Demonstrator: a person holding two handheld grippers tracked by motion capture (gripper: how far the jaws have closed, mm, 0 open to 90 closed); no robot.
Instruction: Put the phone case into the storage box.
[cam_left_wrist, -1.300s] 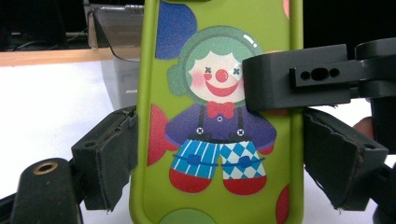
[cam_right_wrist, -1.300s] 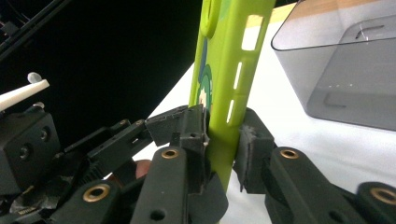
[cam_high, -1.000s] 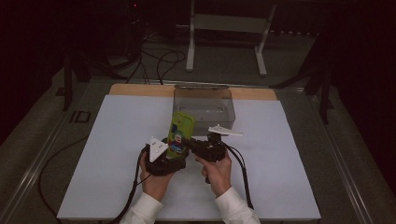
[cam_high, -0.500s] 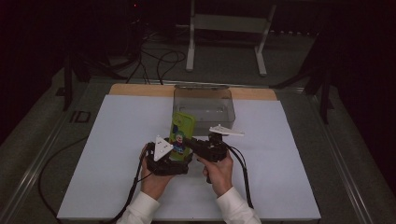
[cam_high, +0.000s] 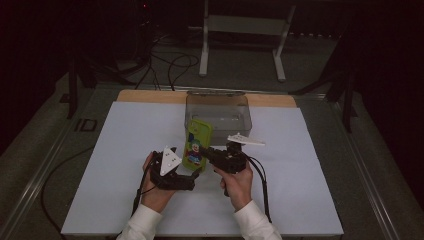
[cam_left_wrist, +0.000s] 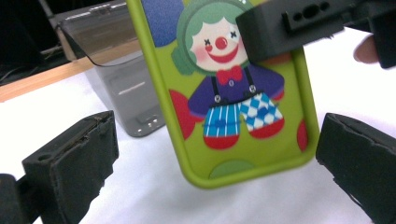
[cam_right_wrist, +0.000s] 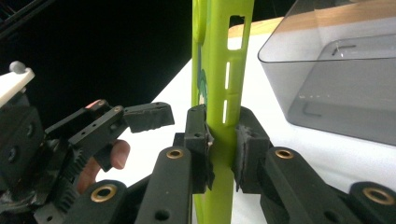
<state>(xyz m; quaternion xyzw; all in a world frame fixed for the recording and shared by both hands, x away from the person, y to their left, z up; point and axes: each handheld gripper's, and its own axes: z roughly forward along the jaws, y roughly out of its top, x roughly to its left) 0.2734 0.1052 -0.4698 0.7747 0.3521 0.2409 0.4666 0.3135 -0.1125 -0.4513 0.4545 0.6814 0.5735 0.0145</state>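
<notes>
A lime-green phone case (cam_high: 196, 142) with a clown printed on it stands upright over the white table sheet, in front of the box. My right gripper (cam_high: 210, 152) is shut on its lower edge; in the right gripper view both pads clamp the thin green rim (cam_right_wrist: 219, 144). My left gripper (cam_high: 194, 176) lies just left of and below the case, open. In the left gripper view the clown case (cam_left_wrist: 229, 88) hangs between and beyond the two wide-apart jaws without touching them. One jaw of the right gripper (cam_left_wrist: 299, 23) grips its upper right side.
A clear grey plastic box (cam_high: 218, 114) stands just behind the case, near the table's wooden far edge (cam_high: 145, 96). The white sheet (cam_high: 310, 190) stretches to both sides. Cables trail from both grippers toward the person.
The left gripper has slid slightly toward the person and turned its jaws to the right. The case stays held by the right gripper, a little lower.
</notes>
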